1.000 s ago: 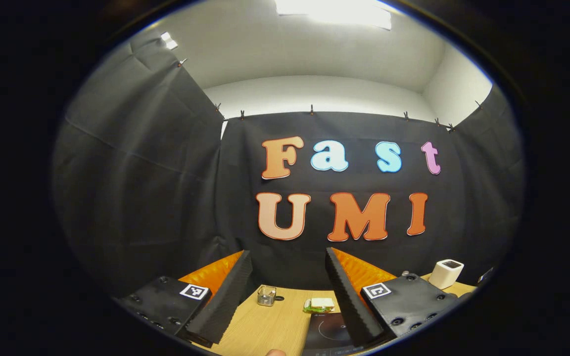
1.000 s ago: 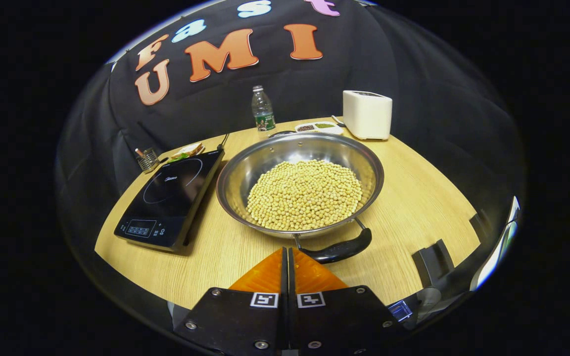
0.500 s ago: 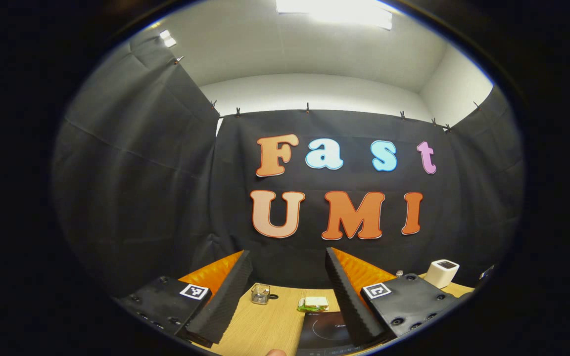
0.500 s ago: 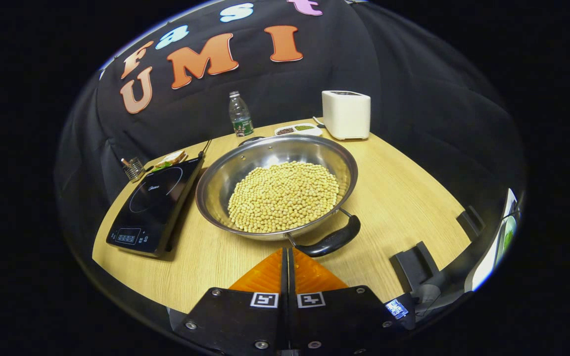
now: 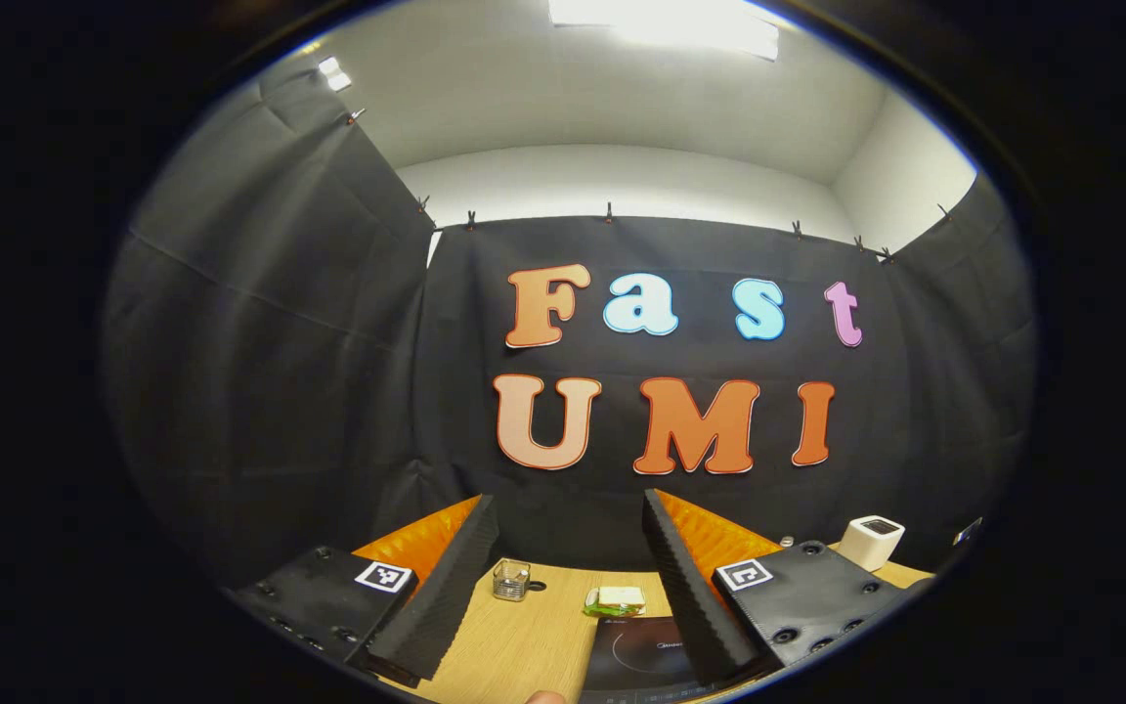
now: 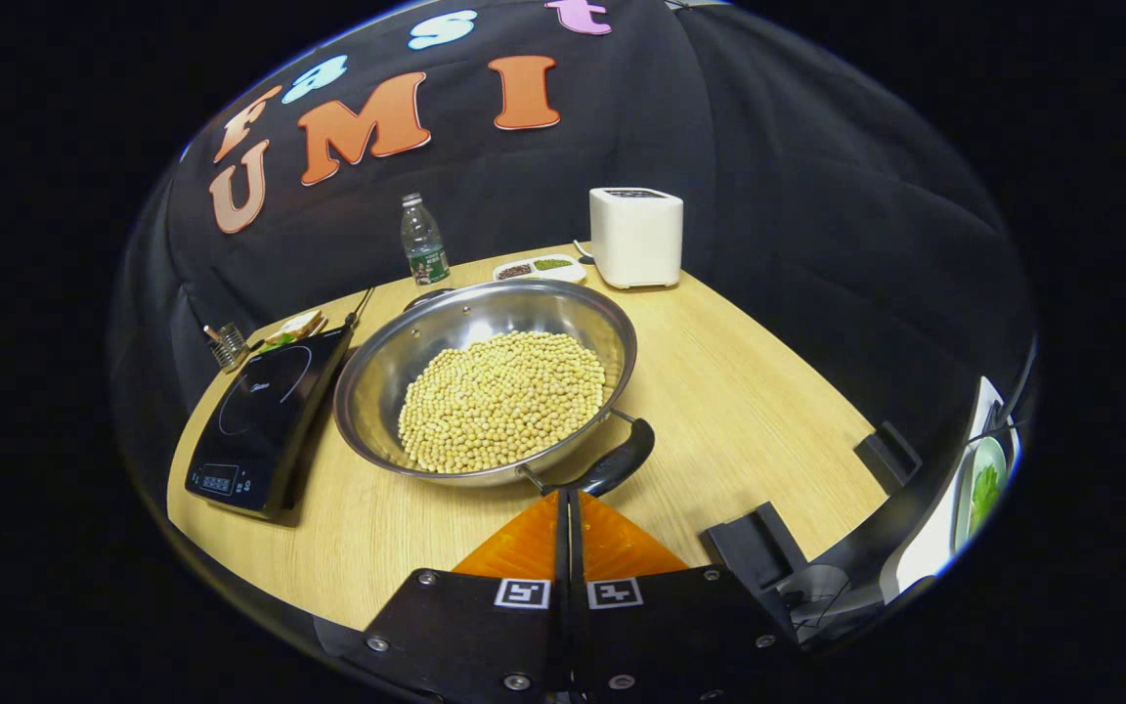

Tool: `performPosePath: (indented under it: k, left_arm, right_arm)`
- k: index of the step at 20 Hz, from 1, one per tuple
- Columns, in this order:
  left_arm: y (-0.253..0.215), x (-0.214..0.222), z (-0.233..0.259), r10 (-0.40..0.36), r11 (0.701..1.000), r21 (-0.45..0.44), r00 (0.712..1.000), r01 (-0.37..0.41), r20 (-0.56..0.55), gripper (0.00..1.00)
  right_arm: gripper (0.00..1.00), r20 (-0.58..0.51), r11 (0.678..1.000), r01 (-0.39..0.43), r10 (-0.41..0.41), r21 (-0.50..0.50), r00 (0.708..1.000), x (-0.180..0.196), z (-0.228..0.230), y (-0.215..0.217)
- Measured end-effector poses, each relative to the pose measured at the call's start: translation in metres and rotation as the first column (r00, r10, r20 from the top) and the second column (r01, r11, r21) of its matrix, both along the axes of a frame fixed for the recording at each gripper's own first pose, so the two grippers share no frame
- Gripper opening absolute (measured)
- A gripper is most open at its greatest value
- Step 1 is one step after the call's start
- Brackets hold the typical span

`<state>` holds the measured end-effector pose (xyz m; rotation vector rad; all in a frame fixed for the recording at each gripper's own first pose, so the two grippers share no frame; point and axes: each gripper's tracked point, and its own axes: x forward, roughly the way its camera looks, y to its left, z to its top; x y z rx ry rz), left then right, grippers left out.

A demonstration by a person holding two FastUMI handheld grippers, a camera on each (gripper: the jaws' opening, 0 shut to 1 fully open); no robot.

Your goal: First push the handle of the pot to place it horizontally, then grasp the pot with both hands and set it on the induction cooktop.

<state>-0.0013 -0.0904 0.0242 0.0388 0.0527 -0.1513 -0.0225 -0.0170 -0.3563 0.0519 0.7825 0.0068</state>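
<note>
While the right gripper (image 6: 568,508) hovers clenched and empty, its tips just short of the black handle (image 6: 614,467), the bean-filled pot (image 6: 485,381) sits ahead on the tabletop (image 6: 749,411), the induction cooktop (image 6: 260,416) to its left. Left gripper (image 5: 568,548) gapes, raised.

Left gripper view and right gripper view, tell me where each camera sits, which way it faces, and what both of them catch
Left gripper view: rides the left gripper, aimed level at the booth's cloth wall; its two fingers stand apart above the table's far edge.
Right gripper view: rides the right gripper, tilted down at the pot of beans; its fingers are closed, tips close to the black handle.
Shared: induction cooktop, sandwich, white toaster.
</note>
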Motion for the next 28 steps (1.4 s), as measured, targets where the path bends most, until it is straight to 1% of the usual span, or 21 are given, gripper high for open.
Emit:
performPosePath:
  k: [3, 8, 12, 17, 24, 28]
  left_arm:
    - [0.001, 0.000, -0.001, 0.004, 1.000, 0.007, 1.000, -0.004, 0.000, 0.97]
    - [-0.001, 0.001, 0.000, 0.000, 1.000, 0.010, 1.000, 0.000, -0.001, 0.97]
    - [0.000, 0.001, -0.001, 0.003, 1.000, 0.020, 1.000, -0.003, -0.001, 0.98]
    - [-0.001, 0.005, 0.000, 0.012, 1.000, 0.025, 1.000, -0.012, 0.004, 0.98]
    - [-0.010, 0.017, -0.012, 0.017, 0.999, 0.043, 1.000, -0.017, -0.015, 0.98]
    - [-0.022, 0.029, -0.018, 0.007, 0.999, 0.045, 1.000, -0.006, -0.027, 0.98]
  right_arm:
    - [0.00, -0.003, 1.000, 0.013, -0.013, 0.015, 1.000, 0.002, 0.000, -0.002]
    - [0.00, 0.008, 0.999, 0.027, -0.027, -0.022, 1.000, 0.010, 0.000, -0.010]
    - [0.00, 0.008, 0.999, 0.049, -0.049, -0.022, 0.999, 0.020, -0.001, -0.018]
    - [0.00, 0.002, 0.998, 0.057, -0.057, -0.029, 0.998, 0.030, -0.003, -0.027]
    - [0.00, 0.004, 0.996, 0.085, -0.085, -0.038, 0.996, 0.056, -0.006, -0.044]
    - [0.00, 0.004, 0.993, 0.102, -0.102, -0.050, 0.995, 0.076, -0.008, -0.054]
